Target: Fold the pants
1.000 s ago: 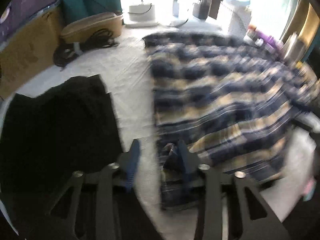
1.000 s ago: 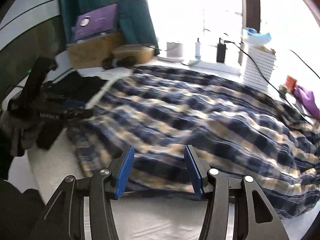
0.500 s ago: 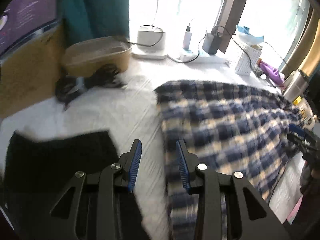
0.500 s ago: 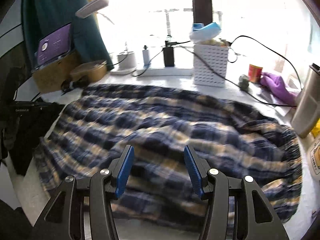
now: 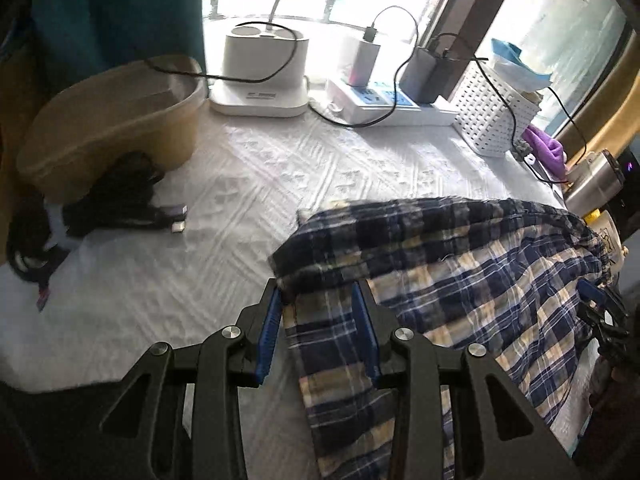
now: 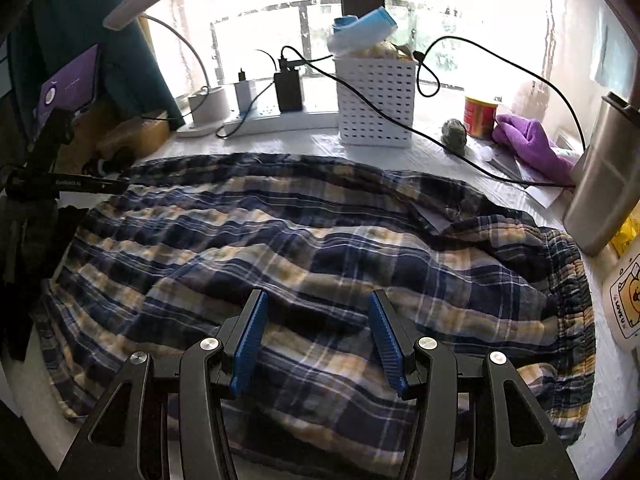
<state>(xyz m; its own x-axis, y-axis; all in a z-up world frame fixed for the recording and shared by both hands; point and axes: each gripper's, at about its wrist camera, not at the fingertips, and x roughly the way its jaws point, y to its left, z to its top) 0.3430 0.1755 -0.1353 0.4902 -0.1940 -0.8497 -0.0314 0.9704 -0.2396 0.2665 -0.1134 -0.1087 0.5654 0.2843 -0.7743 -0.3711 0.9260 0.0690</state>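
Note:
The blue and cream plaid pants [image 6: 320, 248] lie rumpled across the white textured cover [image 5: 248, 184], with the gathered waistband [image 6: 572, 280] at the right. My left gripper [image 5: 316, 300] hovers over their left end [image 5: 332, 344], pads apart. The cloth seen in the gap lies flat below. From the right wrist view, the left gripper [image 6: 120, 184] sits at the pants' far left corner. My right gripper [image 6: 316, 304] is open above the near middle of the pants with nothing pinched. It also shows at the right edge of the left wrist view, right gripper [image 5: 596, 296].
A black garment [image 5: 60, 420] lies at the near left. A beige case [image 5: 112, 120] and black cables [image 5: 116, 204] sit at the back left. Along the window stand a power strip [image 5: 384, 100], a white basket [image 6: 376, 100], a purple cloth [image 6: 532, 144] and a steel flask [image 6: 604, 184].
My left gripper has moved off the black garment toward the window and now sits over the pants' left end. My right gripper has swung right along the pants. Both gaps are unchanged.

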